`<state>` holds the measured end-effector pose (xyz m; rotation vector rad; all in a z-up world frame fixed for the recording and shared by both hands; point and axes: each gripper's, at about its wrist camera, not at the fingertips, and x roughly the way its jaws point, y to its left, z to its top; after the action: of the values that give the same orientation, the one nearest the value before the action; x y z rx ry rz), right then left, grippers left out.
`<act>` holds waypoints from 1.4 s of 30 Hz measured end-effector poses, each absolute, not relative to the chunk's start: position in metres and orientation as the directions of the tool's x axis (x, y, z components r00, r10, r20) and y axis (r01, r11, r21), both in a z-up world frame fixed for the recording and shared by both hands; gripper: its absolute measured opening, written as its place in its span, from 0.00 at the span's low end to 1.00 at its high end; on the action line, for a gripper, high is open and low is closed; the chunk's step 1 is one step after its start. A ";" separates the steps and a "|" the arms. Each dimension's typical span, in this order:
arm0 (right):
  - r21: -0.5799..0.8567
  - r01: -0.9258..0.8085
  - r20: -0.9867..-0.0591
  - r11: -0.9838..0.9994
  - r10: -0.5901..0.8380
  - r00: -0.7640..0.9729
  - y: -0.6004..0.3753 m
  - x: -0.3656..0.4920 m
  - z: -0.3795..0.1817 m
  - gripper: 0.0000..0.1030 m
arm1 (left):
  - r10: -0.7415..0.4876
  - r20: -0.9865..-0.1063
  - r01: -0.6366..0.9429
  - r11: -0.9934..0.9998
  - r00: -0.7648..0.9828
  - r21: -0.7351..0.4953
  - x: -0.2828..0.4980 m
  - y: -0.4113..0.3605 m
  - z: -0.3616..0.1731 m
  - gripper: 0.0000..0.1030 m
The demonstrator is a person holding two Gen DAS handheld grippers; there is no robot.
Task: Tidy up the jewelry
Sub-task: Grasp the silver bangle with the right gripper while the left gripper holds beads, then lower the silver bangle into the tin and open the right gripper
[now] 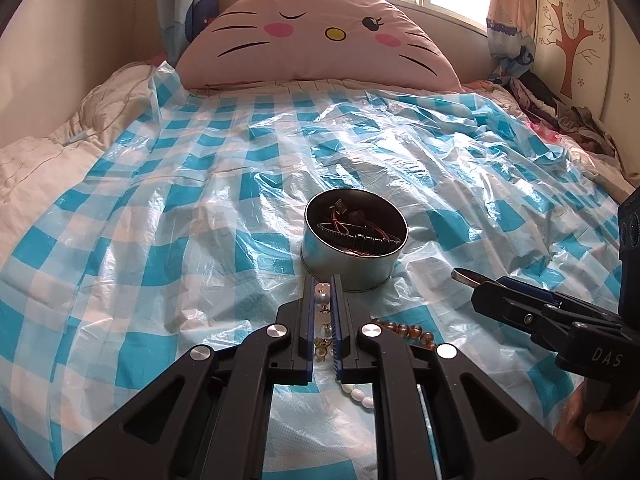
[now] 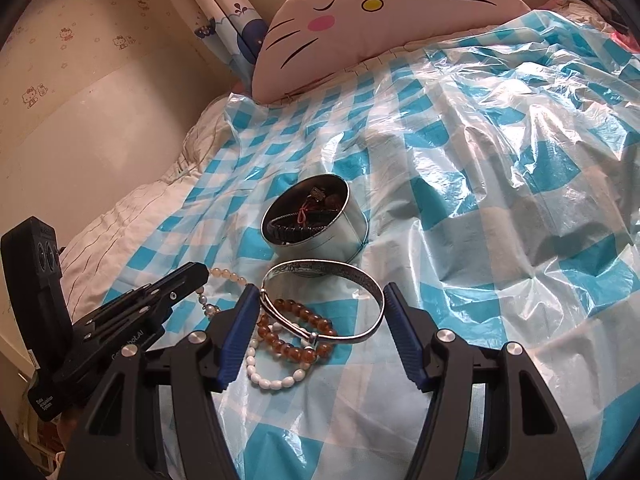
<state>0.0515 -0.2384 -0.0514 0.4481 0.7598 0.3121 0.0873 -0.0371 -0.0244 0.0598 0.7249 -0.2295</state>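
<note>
Round metal tin (image 2: pixel 316 220): open, upright on the bed, holding a black bracelet (image 2: pixel 296 232) and red cords. Silver bangle (image 2: pixel 324 304): just in front of the tin, tilted, between the right fingers (image 2: pixel 244 336), touching the left one. Amber bead bracelet (image 2: pixel 296 334): flat, under the bangle. White bead bracelet (image 2: pixel 272 374): flat, nearest the camera. Pearl strand (image 2: pixel 224 280): left of the bangle, pinched in the left fingers (image 1: pixel 308 320).

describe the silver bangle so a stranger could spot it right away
Start at the round metal tin in the middle of the blue checked sheet. Just in front of it, between the fingers of the open right claw, sits the silver bangle. It is one smooth metal hoop, while the amber bracelet and white bracelet beside it are beaded.
</note>
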 end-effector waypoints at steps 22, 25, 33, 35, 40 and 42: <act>0.382 -0.216 -0.509 0.899 0.399 0.763 -0.213 0.070 -0.030 0.60 | -0.389 -0.567 0.272 0.920 0.726 -0.283 0.119 -0.014 0.004 0.07; 0.383 -0.218 -0.501 0.898 0.400 0.767 -0.212 0.079 -0.029 0.60 | -0.427 -0.551 0.282 0.901 0.717 -0.331 0.133 -0.014 0.009 0.07; 0.374 -0.223 -0.493 0.900 0.396 0.774 -0.208 0.104 -0.026 0.60 | -0.513 -0.534 0.306 0.849 0.672 -0.430 0.164 -0.021 0.009 0.07; 0.363 -0.226 -0.494 0.904 0.392 0.776 -0.205 0.109 -0.026 0.60 | -0.526 -0.535 0.304 0.840 0.661 -0.450 0.173 -0.023 0.005 0.07; 0.324 -0.233 -0.506 0.917 0.376 0.776 -0.197 0.127 -0.030 0.60 | -0.535 -0.552 0.289 0.833 0.640 -0.472 0.194 -0.027 -0.005 0.07; 0.297 -0.237 -0.514 0.925 0.364 0.777 -0.192 0.134 -0.032 0.61 | -0.518 -0.592 0.264 0.845 0.618 -0.465 0.204 -0.030 -0.015 0.10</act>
<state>0.1344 -0.1917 -0.0322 0.2215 0.5986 0.3277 0.2045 -0.0301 -0.0146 -0.3507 0.7850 -0.4608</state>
